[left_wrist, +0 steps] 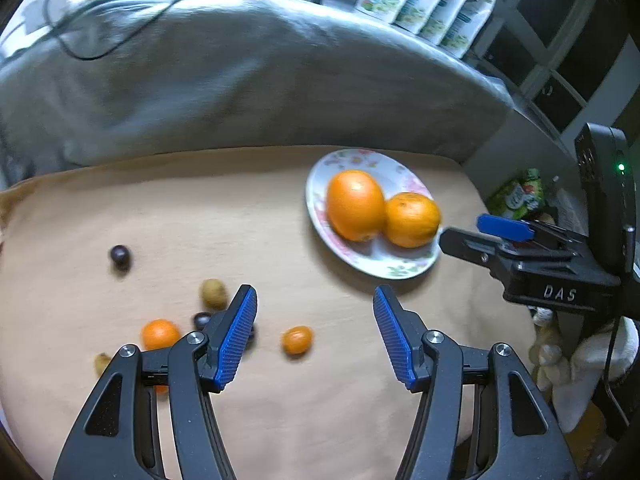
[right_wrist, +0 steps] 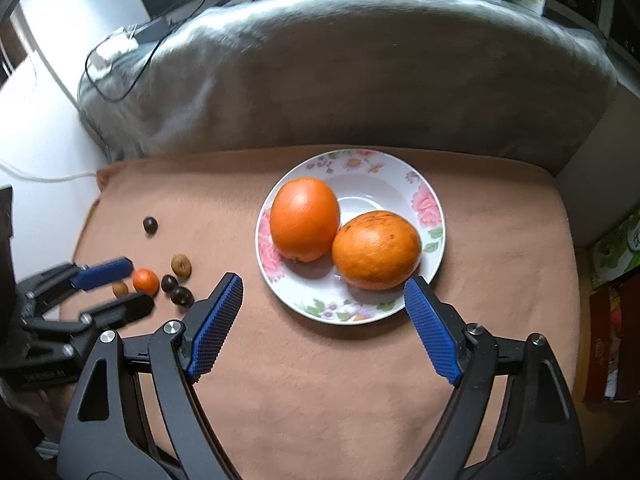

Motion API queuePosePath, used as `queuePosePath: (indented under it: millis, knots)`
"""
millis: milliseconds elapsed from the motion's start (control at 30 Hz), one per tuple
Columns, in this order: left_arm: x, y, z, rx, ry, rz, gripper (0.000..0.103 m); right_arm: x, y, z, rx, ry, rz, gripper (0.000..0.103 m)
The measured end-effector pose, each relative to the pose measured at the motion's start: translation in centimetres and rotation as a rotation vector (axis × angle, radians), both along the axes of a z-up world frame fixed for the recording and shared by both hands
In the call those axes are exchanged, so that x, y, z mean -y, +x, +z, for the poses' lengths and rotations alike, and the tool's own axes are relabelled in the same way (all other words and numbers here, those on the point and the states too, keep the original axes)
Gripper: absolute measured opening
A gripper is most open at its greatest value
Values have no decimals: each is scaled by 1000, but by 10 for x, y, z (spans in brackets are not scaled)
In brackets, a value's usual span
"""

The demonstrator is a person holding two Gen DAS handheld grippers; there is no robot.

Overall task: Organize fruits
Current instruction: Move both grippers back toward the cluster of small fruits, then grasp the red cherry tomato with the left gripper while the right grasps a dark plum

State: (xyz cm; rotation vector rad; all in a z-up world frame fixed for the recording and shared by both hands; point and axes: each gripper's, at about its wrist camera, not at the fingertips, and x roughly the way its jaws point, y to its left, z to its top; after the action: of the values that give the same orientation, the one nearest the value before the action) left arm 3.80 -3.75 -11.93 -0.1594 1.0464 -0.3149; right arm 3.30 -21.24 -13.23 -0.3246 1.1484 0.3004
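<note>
A floral plate (right_wrist: 352, 160) (left_wrist: 360, 157) on a tan cloth holds two large oranges (right_wrist: 305, 219) (right_wrist: 376, 250), also in the left wrist view (left_wrist: 355, 205) (left_wrist: 412, 219). Small fruits lie loose to its left: small oranges (left_wrist: 297, 340) (left_wrist: 160, 334), a dark round fruit (left_wrist: 120, 256) (right_wrist: 150, 224), a brownish one (left_wrist: 213, 293) (right_wrist: 181, 265) and more dark ones (right_wrist: 182, 296). My left gripper (left_wrist: 316, 296) (right_wrist: 140, 283) hangs open over these small fruits, gripping nothing. My right gripper (right_wrist: 324, 284) (left_wrist: 468, 232) is open at the plate's near rim, empty.
The tan cloth (right_wrist: 320, 380) covers a cushion. A grey blanket (right_wrist: 360, 72) with a black cable (right_wrist: 120, 80) rises behind it. Printed pouches (left_wrist: 432, 0) stand at the back right. A green packet (left_wrist: 520, 196) and boxes (right_wrist: 612, 320) sit off the right edge.
</note>
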Motion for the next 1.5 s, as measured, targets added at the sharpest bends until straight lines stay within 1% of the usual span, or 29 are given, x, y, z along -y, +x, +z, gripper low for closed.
queuePosePath:
  millis: [67,400,700,867,933,1033,1167,1267,1333,1500]
  knots:
    - [-9,-2,-1,0,14,15,60,-9,-2,-4,-9,-26,8,86]
    - [-64,-14,-11,-32,36,109,60,-35,-17,-14,-33,30,59,85]
    - [-113,-33,-19,-59,67,174,60,-55,-25,-28,-80,97,101,85]
    - [-129,-40,-30,-88,62,198,60,-73,-35,-40,-115,95,159,85]
    - [-132,-43,-34,-96,59,200,58,-79,-38,-45,-133,93,179,78]
    - [-134,-48,-39,-104,45,193,58,-87,-42,-53,-162,93,207,73]
    - [-134,-51,-48,-125,-3,196,49,-97,-45,-63,-197,81,253,66]
    - [-131,-51,-56,-142,-28,192,48,-104,-43,-71,-227,75,287,61]
    - [-127,-50,-60,-148,-34,183,48,-109,-41,-76,-243,70,303,59]
    - [-118,-43,-72,-169,-24,153,41,-122,-33,-96,-288,54,337,52]
